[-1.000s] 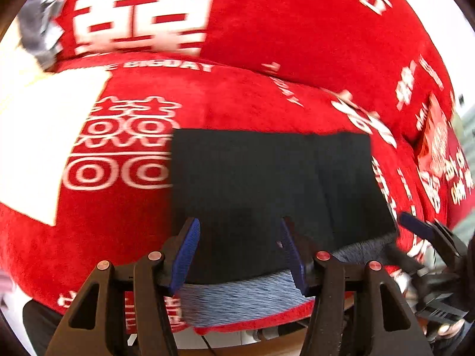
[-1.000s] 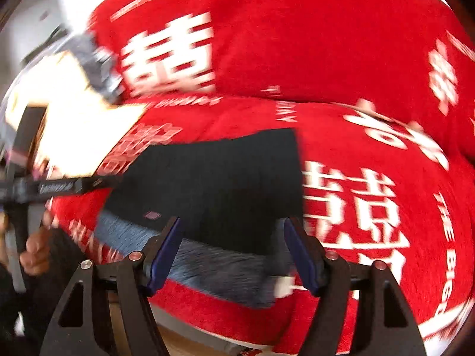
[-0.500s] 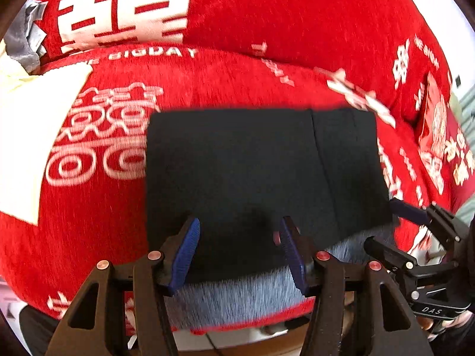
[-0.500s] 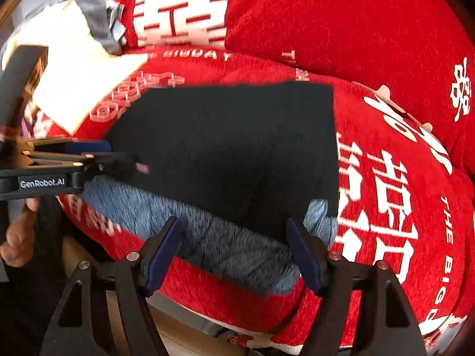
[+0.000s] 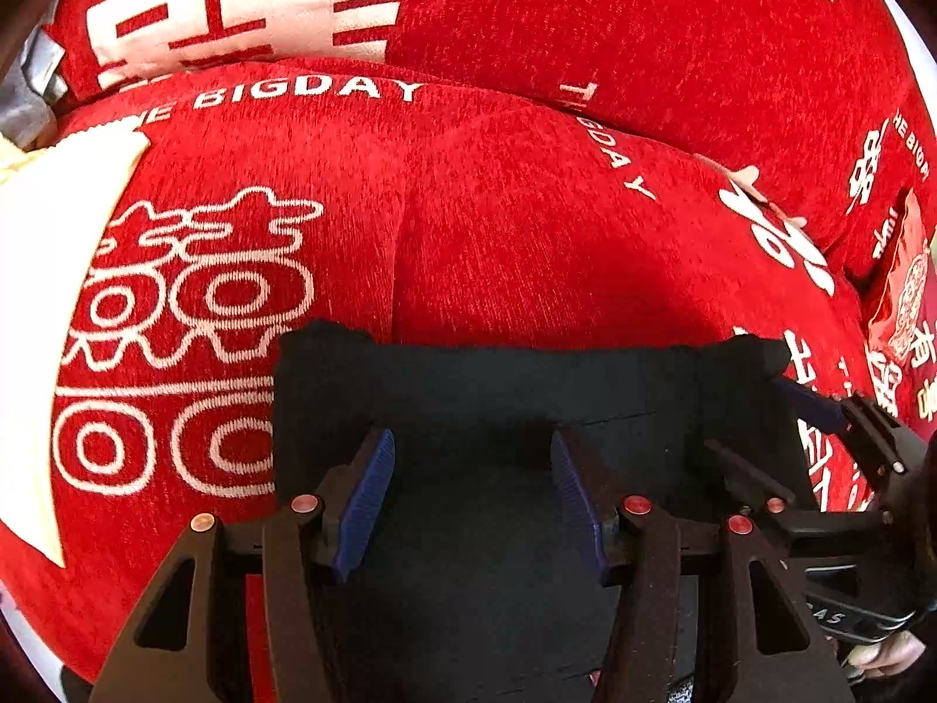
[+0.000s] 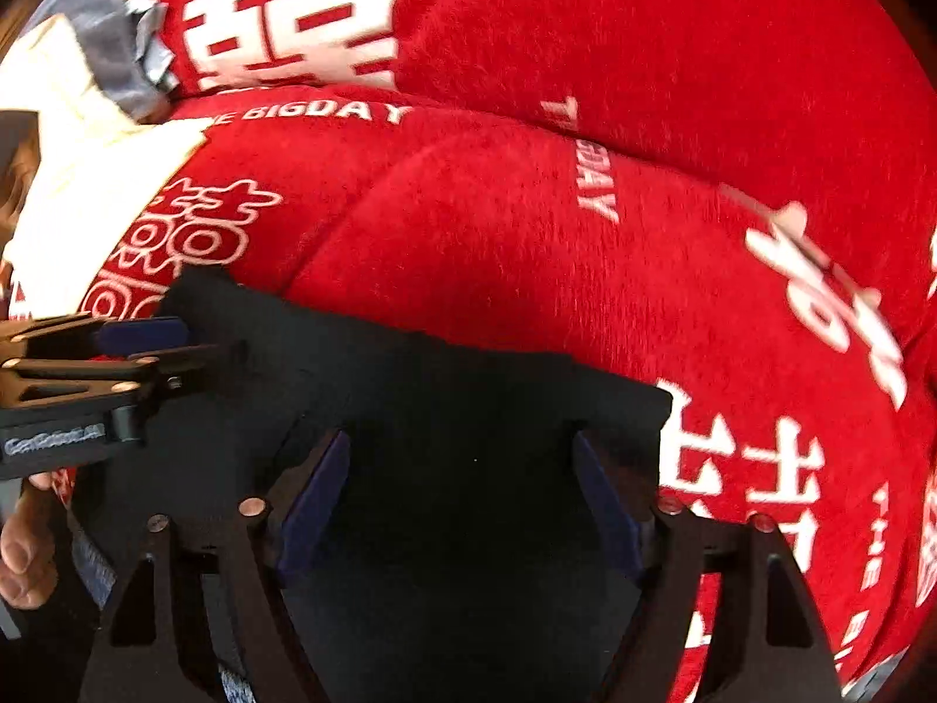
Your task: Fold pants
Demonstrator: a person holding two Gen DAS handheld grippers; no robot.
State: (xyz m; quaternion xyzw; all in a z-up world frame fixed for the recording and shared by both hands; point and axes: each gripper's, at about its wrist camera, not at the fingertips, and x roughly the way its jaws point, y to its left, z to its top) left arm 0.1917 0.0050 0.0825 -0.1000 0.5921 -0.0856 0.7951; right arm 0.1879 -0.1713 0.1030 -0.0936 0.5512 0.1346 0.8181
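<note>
The black folded pants [image 5: 498, 375] lie flat on the red seat cushion [image 5: 498, 222] printed with white characters. My left gripper [image 5: 468, 451] hovers close over the pants' left half, jaws apart, nothing pinched between the blue pads. My right gripper [image 6: 460, 451] stands over the right half of the pants [image 6: 468, 386]; its jaws are opening, with only flat cloth beneath them. Each gripper shows in the other's view: the right gripper [image 5: 820, 410] at the pants' right edge, the left gripper [image 6: 140, 334] at their left corner.
A cream cloth [image 5: 47, 293] covers the cushion's left end, with a grey garment [image 5: 29, 88] behind it. The red back cushion [image 5: 644, 29] rises beyond the seat. A red packet [image 5: 902, 293] leans at the far right. A person's hand [image 6: 23, 556] grips the left tool.
Both grippers have come down and forward over the pants, which now fill the lower part of both views. The grey-blue near edge has dropped out of sight. The right jaws stand wider.
</note>
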